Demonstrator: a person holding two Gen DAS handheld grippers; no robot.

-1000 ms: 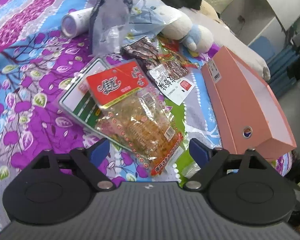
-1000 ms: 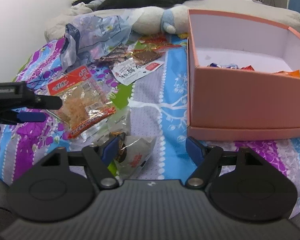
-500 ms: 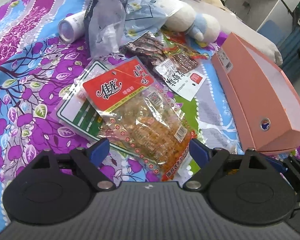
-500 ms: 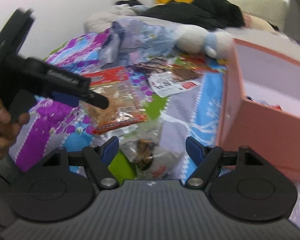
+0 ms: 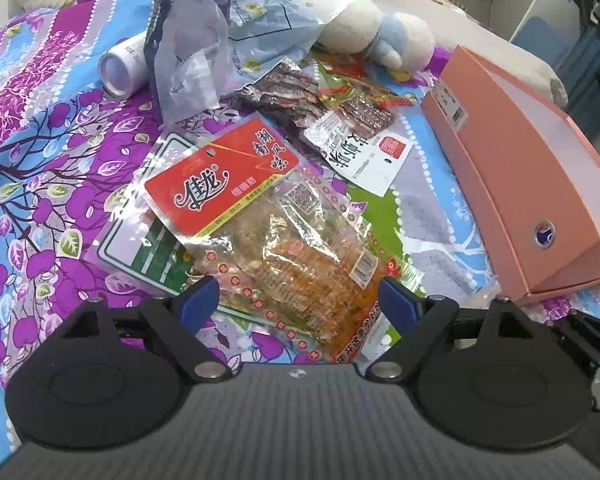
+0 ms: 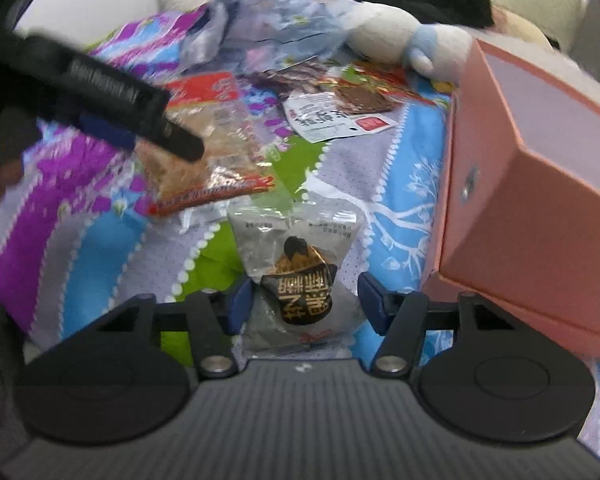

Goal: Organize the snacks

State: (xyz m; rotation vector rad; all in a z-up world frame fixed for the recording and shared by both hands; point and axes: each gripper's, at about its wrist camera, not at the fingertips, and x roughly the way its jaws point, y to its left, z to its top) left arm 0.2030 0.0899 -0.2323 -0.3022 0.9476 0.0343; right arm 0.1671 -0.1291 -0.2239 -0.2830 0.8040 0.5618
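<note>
The right gripper [image 6: 305, 300] sits low over a small grey snack pouch [image 6: 300, 264] lying on the patterned bedspread [image 6: 100, 248], just left of the pink box [image 6: 532, 200]. Its jaws have just been closing and now flank the pouch, but a sliver of gap shows on each side, so they look apart and not yet pressing.

The pouch is probably light, its crinkly film puffed with air around a small dark lump of food. It should crush easily and slide on slick plastic, so a bite across the middle, where the contents give some body, seems safer than one on the flat sealed edge.

The left gripper [image 5: 298, 300] hangs with its jaws wide apart over the near end of the red-labelled clear snack bag [image 5: 260, 224], which lies on a green-and-white packet [image 5: 140, 240] toward the left of the bed. That bag is broad, flat and floppy, likely to sag if lifted by one corner. Pinching the short near edge, with some of the strips inside caught in the pinch, would carry it best.
</note>
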